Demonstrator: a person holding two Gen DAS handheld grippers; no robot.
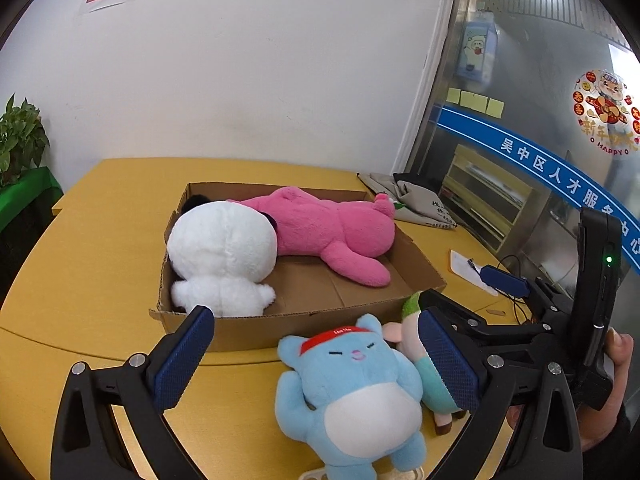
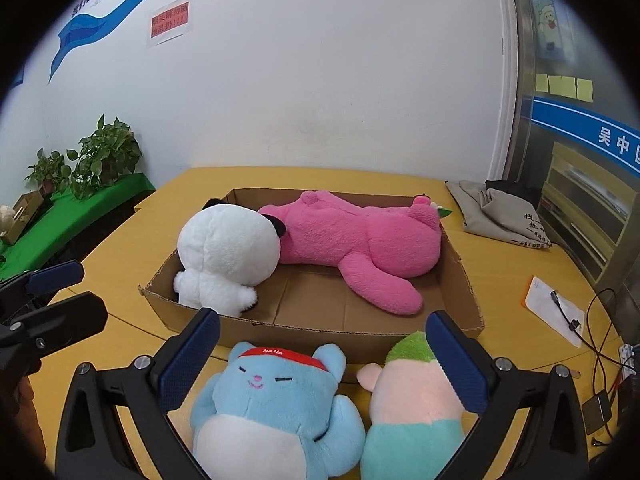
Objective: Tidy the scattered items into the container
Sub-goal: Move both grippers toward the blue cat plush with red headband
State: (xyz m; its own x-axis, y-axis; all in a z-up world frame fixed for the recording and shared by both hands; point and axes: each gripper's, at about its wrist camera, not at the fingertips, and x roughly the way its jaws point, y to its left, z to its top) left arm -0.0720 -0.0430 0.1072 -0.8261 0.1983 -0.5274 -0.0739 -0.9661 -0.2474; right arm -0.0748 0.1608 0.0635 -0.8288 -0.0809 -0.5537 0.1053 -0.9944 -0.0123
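Left gripper (image 1: 316, 360): fingers spread wide, nothing between the pads, pointing fwd and slightly down. Right gripper (image 2: 324, 364): same, fingers wide apart, tilted down. Both sit side by side at approx. the same height; right hand (image 1: 618, 364) wraps the right gripper's handle.

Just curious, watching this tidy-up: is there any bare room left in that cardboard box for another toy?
Yes. The box floor is bare in its near middle, bordered by the white plush, the pink plush's leg and the near wall. The far half is crowded. Outside, the blue plush and green-haired doll fill the table in front.
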